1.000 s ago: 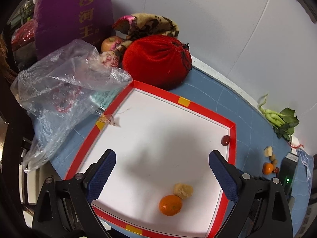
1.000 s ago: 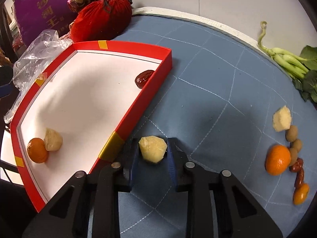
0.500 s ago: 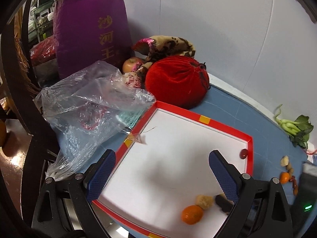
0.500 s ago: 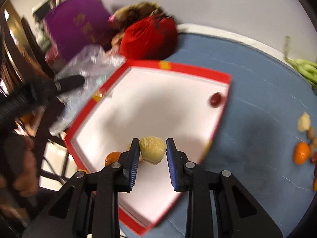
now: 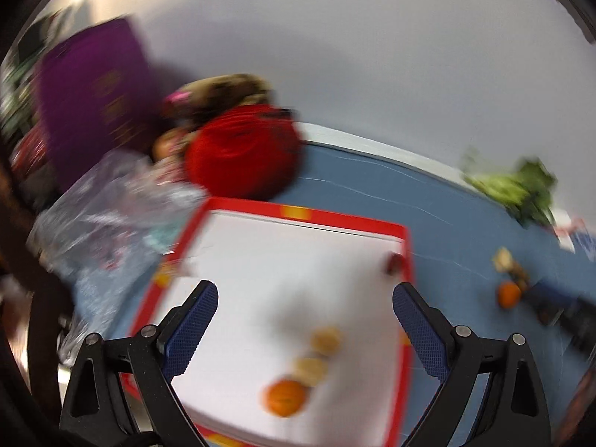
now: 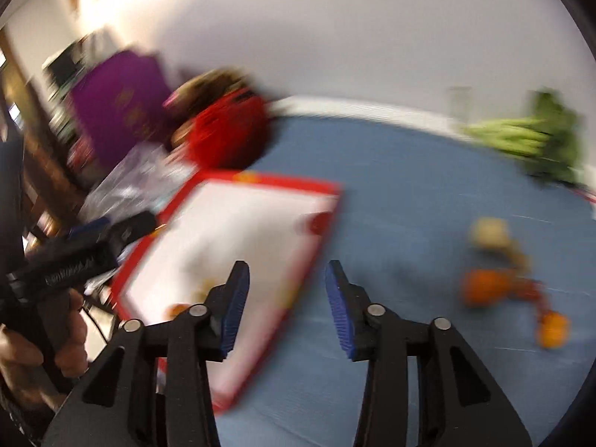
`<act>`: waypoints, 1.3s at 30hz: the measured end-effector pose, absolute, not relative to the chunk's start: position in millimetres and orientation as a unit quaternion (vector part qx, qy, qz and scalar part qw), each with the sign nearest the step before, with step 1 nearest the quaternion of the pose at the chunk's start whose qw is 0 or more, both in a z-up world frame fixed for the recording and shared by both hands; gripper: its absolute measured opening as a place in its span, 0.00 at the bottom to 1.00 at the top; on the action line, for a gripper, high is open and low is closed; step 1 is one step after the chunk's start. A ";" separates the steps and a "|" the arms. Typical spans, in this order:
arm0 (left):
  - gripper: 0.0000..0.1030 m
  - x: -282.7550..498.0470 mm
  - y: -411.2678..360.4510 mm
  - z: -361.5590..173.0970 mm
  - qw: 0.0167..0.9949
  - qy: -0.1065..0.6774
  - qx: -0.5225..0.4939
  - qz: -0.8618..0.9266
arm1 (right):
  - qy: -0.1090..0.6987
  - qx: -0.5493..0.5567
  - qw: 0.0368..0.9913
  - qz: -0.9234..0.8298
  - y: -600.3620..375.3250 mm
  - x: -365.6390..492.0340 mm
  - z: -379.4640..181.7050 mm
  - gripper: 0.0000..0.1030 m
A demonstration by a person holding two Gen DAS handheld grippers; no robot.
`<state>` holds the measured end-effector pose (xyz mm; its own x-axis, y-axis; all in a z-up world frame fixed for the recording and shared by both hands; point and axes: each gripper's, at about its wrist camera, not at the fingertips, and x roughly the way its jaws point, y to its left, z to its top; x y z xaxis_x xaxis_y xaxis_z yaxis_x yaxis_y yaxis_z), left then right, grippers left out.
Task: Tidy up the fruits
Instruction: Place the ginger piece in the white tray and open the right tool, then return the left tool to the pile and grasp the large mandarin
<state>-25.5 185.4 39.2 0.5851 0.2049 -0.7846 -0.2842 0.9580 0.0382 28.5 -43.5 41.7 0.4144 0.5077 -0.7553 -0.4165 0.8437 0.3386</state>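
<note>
Blur smears both views, so fine detail is lost. The left gripper (image 5: 304, 320) hangs above the red-rimmed tray (image 5: 327, 217) with jaws spread wide and nothing between them; under it, near the tray's near edge, lie an orange (image 5: 285, 397) and two pale chunks (image 5: 316, 357) in a row, and a dark date (image 5: 394, 263) sits by the far right rim. The right gripper (image 6: 287, 307) hovers over the tray's right edge and the blue worktop (image 6: 402, 193), jaws spread and empty. The fruits left to sort lie well apart from the tray on the worktop: a second orange (image 6: 484, 287), a pale chunk (image 6: 490, 231), a smaller orange fruit (image 6: 554, 329) and some small brown and reddish bits between them, too smeared to name. Greens (image 6: 536, 138) lie by the wall, and a red pouch (image 5: 242, 152) sits behind the tray. The likely next step is a reach to the loose cluster, and the risk lies there: the pieces sit touching or just beside each other, so jaws closing on one could nudge its neighbours, and the round ones may roll off. A fast approach could also clip the tray rim and shift what is already inside.
</note>
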 end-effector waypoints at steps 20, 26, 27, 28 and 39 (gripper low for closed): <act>0.93 48.1 -25.4 -33.3 0.889 0.416 0.169 -0.087 | 0.597 0.143 0.779 0.126 -218.9 65.8 -19.2 0.44; 0.93 59.4 -32.8 -39.4 0.882 0.420 0.157 -0.144 | 0.606 0.127 0.776 0.123 -208.4 73.2 -27.7 0.44; 0.93 60.5 -33.1 -39.6 0.880 0.424 0.150 -0.155 | 0.607 0.121 0.776 0.122 -206.2 73.2 -28.7 0.44; 0.93 61.4 -34.3 -40.6 0.877 0.427 0.146 -0.166 | 0.608 0.119 0.775 0.121 -205.3 74.2 -29.6 0.44; 0.80 75.6 -35.0 -54.3 0.869 0.449 0.139 -0.155 | 0.615 0.122 0.770 0.123 -204.5 76.7 -35.4 0.44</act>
<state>75.6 -35.0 -54.3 0.5490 -0.1440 -0.8234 0.3932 0.9137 0.1024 76.7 -204.5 -35.4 0.2144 0.3400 -0.9157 -0.0395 0.9397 0.3396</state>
